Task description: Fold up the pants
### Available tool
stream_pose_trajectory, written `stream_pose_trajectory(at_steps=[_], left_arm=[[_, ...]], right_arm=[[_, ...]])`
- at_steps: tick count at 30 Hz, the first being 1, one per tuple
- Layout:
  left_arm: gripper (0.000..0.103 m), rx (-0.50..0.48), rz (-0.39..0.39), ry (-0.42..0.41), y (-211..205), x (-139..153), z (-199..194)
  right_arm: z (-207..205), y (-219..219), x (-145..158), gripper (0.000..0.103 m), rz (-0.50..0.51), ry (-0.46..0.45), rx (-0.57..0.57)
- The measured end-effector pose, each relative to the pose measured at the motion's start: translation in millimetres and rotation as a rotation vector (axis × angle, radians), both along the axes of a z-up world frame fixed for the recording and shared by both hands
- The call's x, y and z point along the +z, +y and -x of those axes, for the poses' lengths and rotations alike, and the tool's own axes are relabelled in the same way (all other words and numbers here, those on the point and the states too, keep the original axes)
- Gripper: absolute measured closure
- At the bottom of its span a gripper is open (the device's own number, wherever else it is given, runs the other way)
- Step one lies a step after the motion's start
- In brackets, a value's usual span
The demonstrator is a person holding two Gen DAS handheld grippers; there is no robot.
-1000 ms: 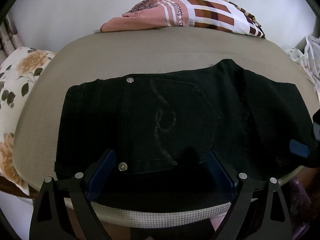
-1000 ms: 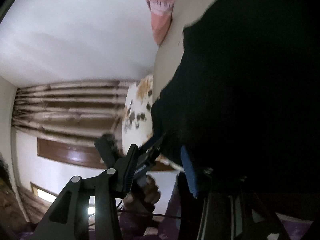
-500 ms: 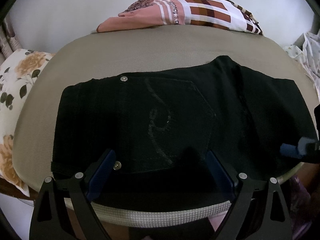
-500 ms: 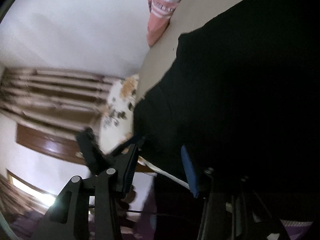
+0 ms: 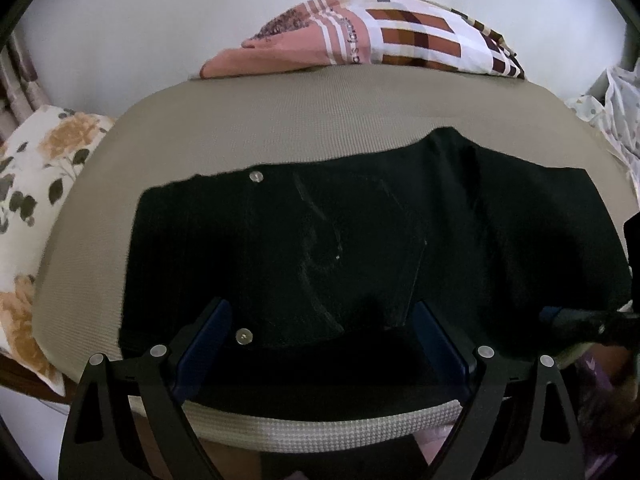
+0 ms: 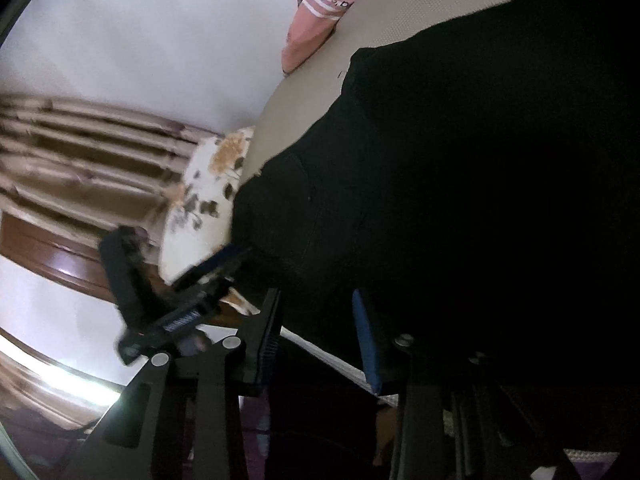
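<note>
- The black pants (image 5: 360,248) lie folded and flat on a beige padded surface (image 5: 280,120), their near edge along its front rim; a back pocket with pale stitching and two metal rivets faces up.
- The left gripper (image 5: 320,336) hangs over the near edge of the pants, jaws spread wide, blue pads on either side of the pocket's lower part, not pressing the cloth.
- The right gripper (image 6: 316,320) sits at the pants' right end near the front rim; its jaws have just been narrowing, with the cloth's edge between them, but whether the pads already pinch it cannot be told.
- Behind lies a pink and brown checked cloth (image 5: 380,36).
- A floral pillow (image 5: 36,184) sits left.
</note>
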State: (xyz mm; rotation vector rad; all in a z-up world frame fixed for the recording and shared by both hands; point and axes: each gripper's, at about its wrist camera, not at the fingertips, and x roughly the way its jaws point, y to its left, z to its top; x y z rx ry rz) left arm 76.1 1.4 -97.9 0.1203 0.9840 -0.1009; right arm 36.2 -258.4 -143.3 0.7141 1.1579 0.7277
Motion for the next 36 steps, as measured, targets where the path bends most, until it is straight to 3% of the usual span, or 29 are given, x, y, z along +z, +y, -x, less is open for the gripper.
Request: stream_pose_trajectory(at_steps=[16,36], left_arm=[[0.011,-0.001,-0.080,-0.106,-8,21,10],[0.011,0.021,-0.061,-0.082,1,21,5]], right_arm=[[-3,3,-2,0.070,0.028,-0.008,-0.011],[-1,5,2,0.066,0.067,-0.037,-0.046]])
